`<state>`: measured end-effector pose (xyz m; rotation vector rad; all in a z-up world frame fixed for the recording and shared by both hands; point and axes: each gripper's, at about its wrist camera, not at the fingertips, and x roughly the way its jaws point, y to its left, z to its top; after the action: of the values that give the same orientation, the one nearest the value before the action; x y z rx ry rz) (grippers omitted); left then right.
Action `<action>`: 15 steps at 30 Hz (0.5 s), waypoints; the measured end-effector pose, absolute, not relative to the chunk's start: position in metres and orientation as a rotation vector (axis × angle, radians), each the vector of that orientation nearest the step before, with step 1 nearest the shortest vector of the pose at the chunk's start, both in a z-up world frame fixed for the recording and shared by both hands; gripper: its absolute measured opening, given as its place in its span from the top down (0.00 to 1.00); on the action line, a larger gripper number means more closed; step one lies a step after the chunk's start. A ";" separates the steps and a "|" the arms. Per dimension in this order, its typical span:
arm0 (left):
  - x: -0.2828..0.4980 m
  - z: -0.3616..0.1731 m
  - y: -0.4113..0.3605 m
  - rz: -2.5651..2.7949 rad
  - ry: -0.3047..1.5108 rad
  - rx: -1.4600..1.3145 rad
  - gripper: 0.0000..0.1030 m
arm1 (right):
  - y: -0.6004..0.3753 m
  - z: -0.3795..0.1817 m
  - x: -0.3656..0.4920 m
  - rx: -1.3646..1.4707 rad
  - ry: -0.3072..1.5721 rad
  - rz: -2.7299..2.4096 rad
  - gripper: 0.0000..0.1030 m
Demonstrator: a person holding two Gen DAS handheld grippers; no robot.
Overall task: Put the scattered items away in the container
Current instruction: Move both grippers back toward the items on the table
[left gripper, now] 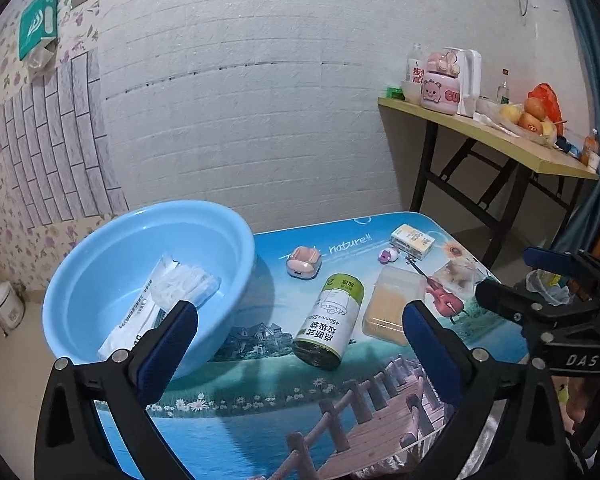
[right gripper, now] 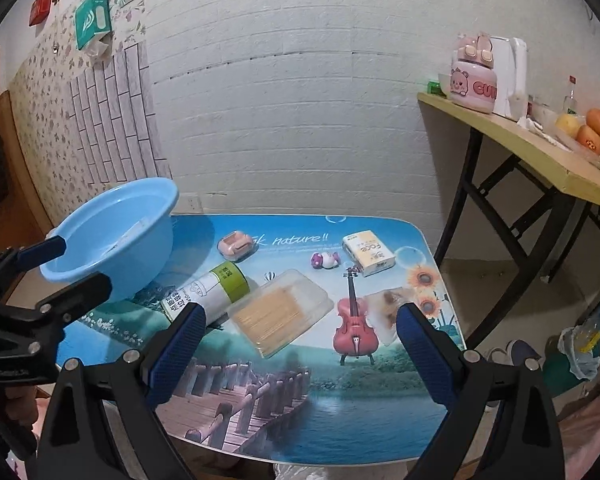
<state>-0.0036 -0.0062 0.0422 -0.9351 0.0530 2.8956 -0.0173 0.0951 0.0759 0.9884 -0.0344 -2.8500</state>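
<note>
A light blue basin [left gripper: 140, 264] [right gripper: 112, 236] stands at the table's left end with a white packet [left gripper: 160, 304] inside. On the printed tabletop [right gripper: 340, 408] lie a green-capped roll of bags [left gripper: 330, 320] [right gripper: 212, 288], a clear box of toothpicks [left gripper: 392, 304] [right gripper: 280, 312], a pink earbud case [left gripper: 303, 263] [right gripper: 236, 245], a small purple toy [left gripper: 388, 256] [right gripper: 326, 260], a yellow tissue pack [left gripper: 412, 240] [right gripper: 367, 253] and a clear snack packet [left gripper: 458, 272] [right gripper: 388, 308]. My left gripper [left gripper: 300, 312] [right gripper: 82, 265] hangs open beside the basin, holding nothing. My right gripper [right gripper: 300, 314] [left gripper: 508, 272] is open above the toothpick box.
A taller folding side table [left gripper: 488, 132] at the right carries a pink jar [right gripper: 472, 84], a white kettle and fruit. A small white bin [left gripper: 6, 304] stands on the floor at the left. A white brick wall runs behind the table. A bagged bin [right gripper: 580, 352] sits at the right.
</note>
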 end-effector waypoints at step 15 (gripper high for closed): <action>-0.014 0.039 0.009 2.876 0.008 -1.000 0.00 | 0.105 0.067 -0.023 1.051 -0.178 -2.797 0.06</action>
<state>-0.0144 0.0085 0.0389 -0.9998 0.0084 2.8763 -0.0235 0.1049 0.0673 1.0513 -0.1780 -2.7972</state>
